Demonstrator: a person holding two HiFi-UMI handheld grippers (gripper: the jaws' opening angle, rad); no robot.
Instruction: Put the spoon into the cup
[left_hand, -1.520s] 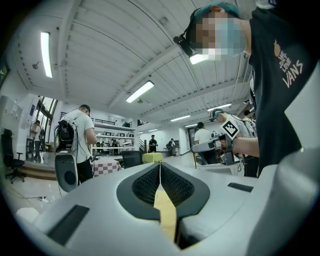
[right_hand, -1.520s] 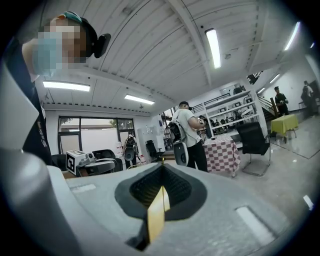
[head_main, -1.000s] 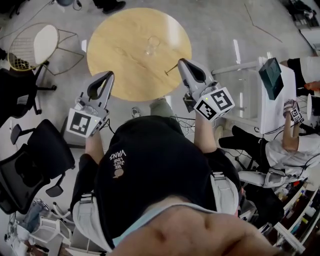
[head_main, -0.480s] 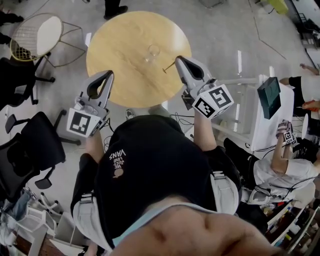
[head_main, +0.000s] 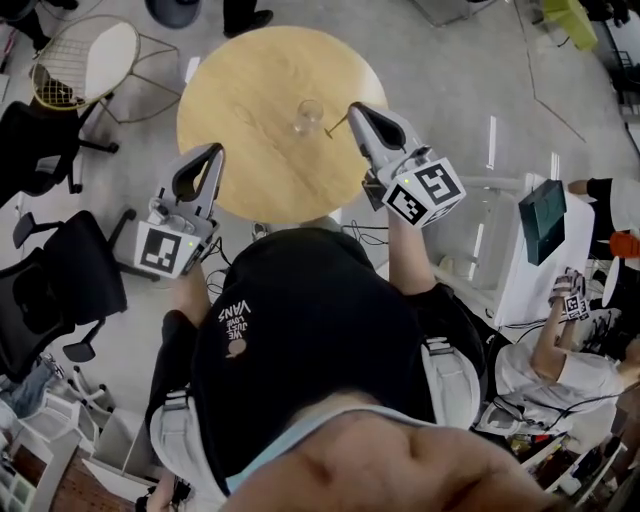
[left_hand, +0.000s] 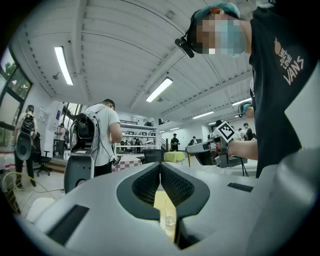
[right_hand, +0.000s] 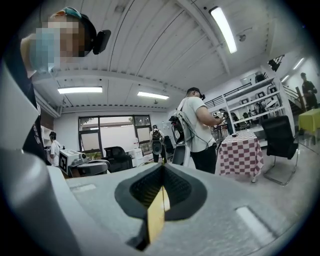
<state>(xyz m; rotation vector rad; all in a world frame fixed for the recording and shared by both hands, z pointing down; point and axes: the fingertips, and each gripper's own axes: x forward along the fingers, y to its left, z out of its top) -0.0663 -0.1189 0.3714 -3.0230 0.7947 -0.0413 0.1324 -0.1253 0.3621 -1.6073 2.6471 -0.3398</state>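
Both forearms reach forward, the left tongs (head_main: 212, 152) at the round wooden surface's (head_main: 250, 70) near edge and the right tongs (head_main: 354, 112) over it, each pair pressed together on nothing, with one spoon (head_main: 336, 126) lying just beside one upright clear cup (head_main: 308, 115).

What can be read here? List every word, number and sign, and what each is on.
"VANS": on the person's black shirt.
Smaller print beside it: too small to read.
Marker cubes: square patterns only, no words.
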